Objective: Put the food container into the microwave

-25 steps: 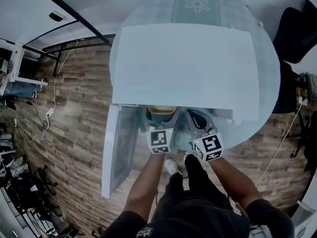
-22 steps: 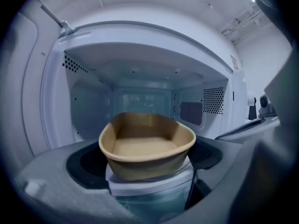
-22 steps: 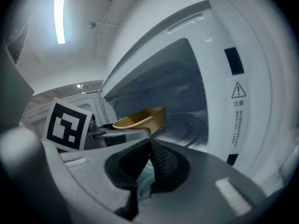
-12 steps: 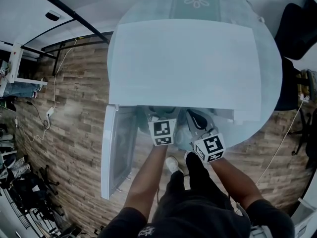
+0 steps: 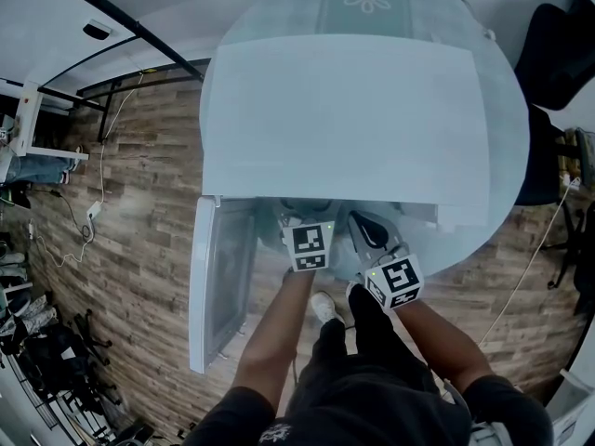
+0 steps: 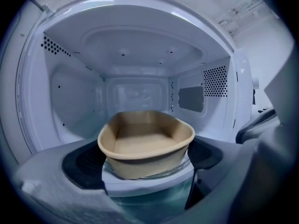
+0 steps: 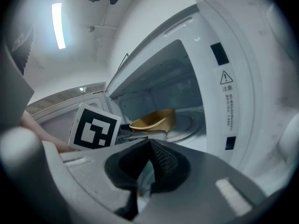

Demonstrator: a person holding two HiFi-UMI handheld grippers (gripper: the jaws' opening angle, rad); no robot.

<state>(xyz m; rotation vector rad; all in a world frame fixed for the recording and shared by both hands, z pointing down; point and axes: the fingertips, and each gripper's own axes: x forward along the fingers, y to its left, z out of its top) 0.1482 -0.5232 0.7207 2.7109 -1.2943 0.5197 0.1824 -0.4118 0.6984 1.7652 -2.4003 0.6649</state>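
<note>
The tan food container [image 6: 145, 143] is an empty, open tub held inside the white microwave [image 6: 74, 101], just above the glass turntable. My left gripper [image 6: 145, 161] is shut on it, a dark pad pressing each side. In the head view the microwave's top [image 5: 353, 119] hides the container, and the left gripper [image 5: 310, 246] reaches into the opening. The right gripper [image 5: 394, 280] hangs beside it in front of the microwave. Its pads [image 7: 161, 160] meet with nothing between them. From the right gripper view I see the container [image 7: 153, 120] in the cavity.
The microwave door [image 5: 218, 282] stands swung open to the left. The microwave sits on a round glass table [image 5: 367, 7]. A dark chair [image 5: 562, 54] is at the right. The control panel with a warning label [image 7: 226, 92] is right of the opening.
The left gripper has pushed forward into the microwave with the container, which has gone out of sight under the microwave's top in the head view. The right gripper has barely moved.
</note>
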